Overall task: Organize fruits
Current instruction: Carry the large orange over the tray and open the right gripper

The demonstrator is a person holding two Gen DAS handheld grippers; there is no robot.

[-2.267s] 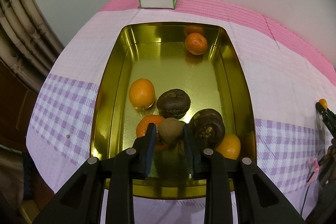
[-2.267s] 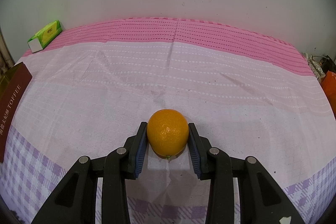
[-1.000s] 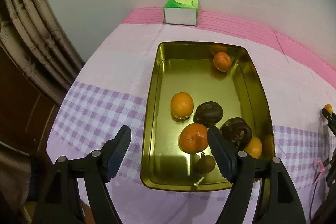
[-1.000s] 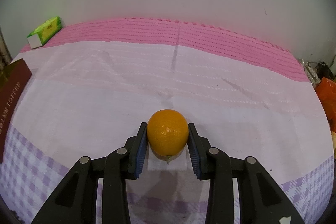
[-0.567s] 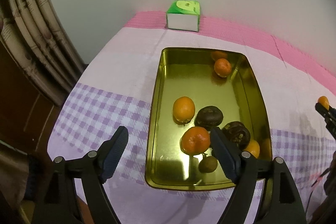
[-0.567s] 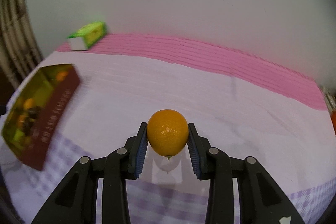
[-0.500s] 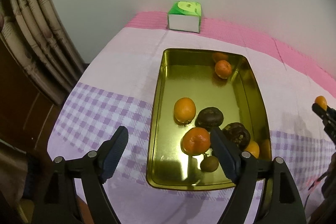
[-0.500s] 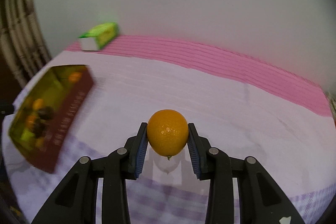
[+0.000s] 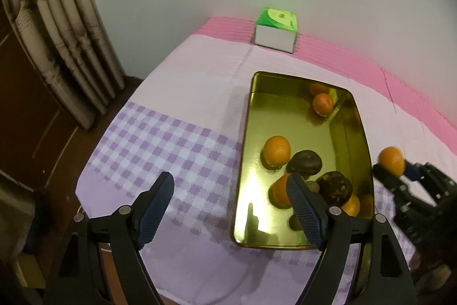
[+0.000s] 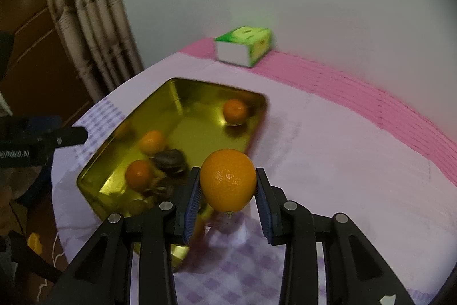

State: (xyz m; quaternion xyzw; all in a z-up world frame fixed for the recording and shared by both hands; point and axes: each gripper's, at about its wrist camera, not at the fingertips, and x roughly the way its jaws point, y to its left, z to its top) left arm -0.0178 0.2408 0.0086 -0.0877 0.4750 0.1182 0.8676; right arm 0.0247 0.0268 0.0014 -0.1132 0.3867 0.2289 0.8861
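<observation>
Right gripper (image 10: 228,197) clamped on an orange (image 10: 227,180), held in the air just beside the gold tray's (image 10: 168,89) near-right rim, above the cloth (image 10: 342,162). Left gripper (image 9: 230,207) spread wide with nothing between its pads, hovering over the tray's left edge and the checked cloth. In the tray: several oranges, among them one at the far corner (image 9: 322,104) and one mid-tray (image 9: 276,149), plus two dark fruits (image 9: 305,162) and a small brown one. Green box (image 9: 276,29) at the wall behind the tray.
</observation>
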